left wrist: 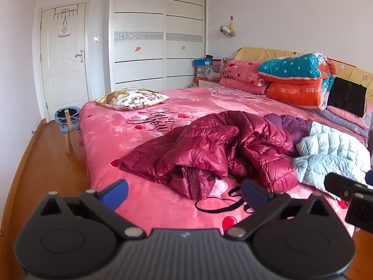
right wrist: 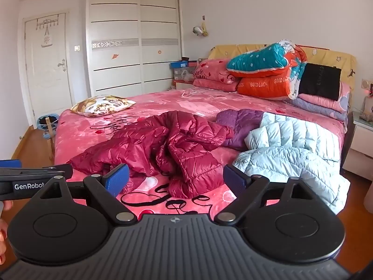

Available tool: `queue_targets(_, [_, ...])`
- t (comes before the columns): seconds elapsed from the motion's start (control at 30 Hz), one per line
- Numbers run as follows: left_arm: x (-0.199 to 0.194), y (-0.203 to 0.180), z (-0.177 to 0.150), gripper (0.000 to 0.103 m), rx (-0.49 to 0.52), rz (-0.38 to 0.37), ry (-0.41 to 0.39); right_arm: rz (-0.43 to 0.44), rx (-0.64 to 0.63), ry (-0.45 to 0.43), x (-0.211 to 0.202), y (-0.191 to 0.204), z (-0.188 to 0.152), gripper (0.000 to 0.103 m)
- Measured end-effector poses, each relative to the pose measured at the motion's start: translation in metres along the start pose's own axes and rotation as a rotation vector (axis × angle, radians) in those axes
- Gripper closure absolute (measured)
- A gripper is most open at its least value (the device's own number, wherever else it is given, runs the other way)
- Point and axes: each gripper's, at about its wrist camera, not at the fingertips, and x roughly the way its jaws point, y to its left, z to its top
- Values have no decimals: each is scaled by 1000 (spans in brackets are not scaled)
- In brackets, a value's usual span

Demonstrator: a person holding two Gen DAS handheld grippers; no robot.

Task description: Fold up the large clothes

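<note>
A crumpled dark red jacket (left wrist: 209, 149) is seen lying crosswise on the bed (left wrist: 144, 200) just ahead of both wide-open, empty tools, the left tool (left wrist: 184, 192) nearer, the right tool (right wrist: 176, 178) beside it

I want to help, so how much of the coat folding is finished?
Nothing looks done yet. The dark red puffer coat lies crumpled on the pink bed, the purple coat sits bunched behind it, and the pale blue coat is loosely heaped beside them. Nothing is in hand: the left tool and right tool both stand open and empty, short of the red coat. All three coats are left to fold.
</note>
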Motion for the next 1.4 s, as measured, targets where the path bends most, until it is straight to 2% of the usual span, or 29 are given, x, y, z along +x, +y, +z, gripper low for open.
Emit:
queue_targets(0.33, [0, -6, -5, 1, 5, -10, 0, 2, -30, 15, -1, 7, -2, 0])
queue_targets(0.43, [0, -5, -4, 1, 5, -10, 1, 3, -57, 17, -1, 23, -3, 0])
queue_targets(0.5, [1, -5, -4, 1, 6, -9, 1, 3, -20, 27, 3, 10, -2, 0])
queue_targets(0.73, [7, -11, -14, 1, 19, -15, 5, -1, -24, 23, 2, 8, -3, 0])
queue_targets(1.4, [19, -12, -16, 1, 22, -24, 33, -13, 4, 43, 11, -1, -10, 0])
